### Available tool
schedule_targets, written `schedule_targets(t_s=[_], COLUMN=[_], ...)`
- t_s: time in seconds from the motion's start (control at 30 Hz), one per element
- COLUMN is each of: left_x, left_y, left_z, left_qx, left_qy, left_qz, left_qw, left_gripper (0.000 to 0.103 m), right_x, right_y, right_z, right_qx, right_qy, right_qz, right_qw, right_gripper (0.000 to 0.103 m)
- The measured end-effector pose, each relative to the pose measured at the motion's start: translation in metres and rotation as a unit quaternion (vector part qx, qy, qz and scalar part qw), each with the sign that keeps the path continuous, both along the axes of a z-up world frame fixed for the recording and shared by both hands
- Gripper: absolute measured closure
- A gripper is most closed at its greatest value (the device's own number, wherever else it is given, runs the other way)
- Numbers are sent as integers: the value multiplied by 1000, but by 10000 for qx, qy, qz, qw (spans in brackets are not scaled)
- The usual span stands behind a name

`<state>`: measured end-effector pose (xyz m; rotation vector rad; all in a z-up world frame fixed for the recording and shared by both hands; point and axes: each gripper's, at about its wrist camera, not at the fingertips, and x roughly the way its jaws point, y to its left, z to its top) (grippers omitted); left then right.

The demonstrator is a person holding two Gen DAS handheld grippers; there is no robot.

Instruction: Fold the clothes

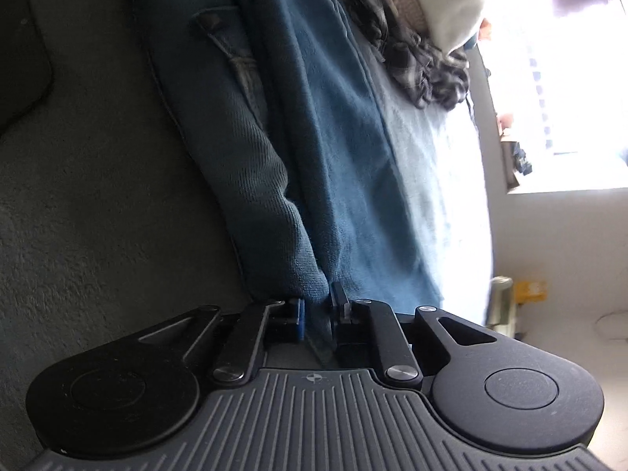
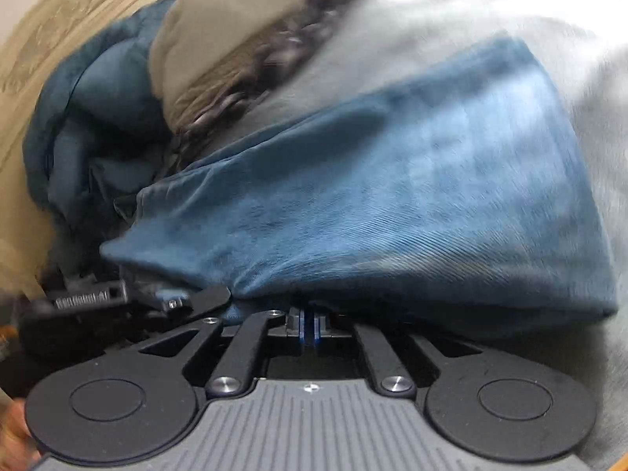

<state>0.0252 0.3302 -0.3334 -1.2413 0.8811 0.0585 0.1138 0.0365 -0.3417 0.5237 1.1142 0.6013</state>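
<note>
Right wrist: blurred gripper lettering, unreadable

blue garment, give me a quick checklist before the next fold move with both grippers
1. Left gripper has cloth: ok. An edge of the blue garment runs in between its narrowly parted jaws.
2. Right gripper has cloth: ok. Its jaws are nearly together on a bunched edge of the same garment.
3. Both grips on the same layer: cannot tell, the cloth hides it.
4. Fabric between the grippers smooth: not ok, it is bunched and creased in the right wrist view.
5. Other clothes out of the way: not ok. The plaid garment and the beige garment lie right against the blue one.
6. Free bed surface beyond the garment: ok.
</note>
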Motion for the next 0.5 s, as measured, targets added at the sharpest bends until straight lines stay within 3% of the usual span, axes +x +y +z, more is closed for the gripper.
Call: schedule_targets(t_s=[0.07,0.17,0.3,0.33,0.4,0.5], left_x=[-10,-23,-24,-23,-17,-3], left_y=[3,3,1,2,0,-6], left_z=[5,16,42,48,51,45], left_qx=[40,243,734,838,937,1145], left_qy=[-51,-160,-354,-437,-563,-559], left_qz=[-73,-189,-338,-355,-450,-587], left_qw=[10000,9994,9961,9949,9930,9901], left_gripper=[85,75,75,75,75,75], right_x=[0,-15,-37,-40,-43,-40], right_y=[-12,-36,-58,-65,-68,-54], right_z=[-2,3,16,22,33,49], right_qx=[382,715,505,420,251,-142], right_qy=[389,625,586,501,225,-366], right_qz=[-214,-519,-678,-710,-670,-397], right_qw=[9983,9941,9947,9953,9972,9984], right_gripper=[87,57,58,61,81,87])
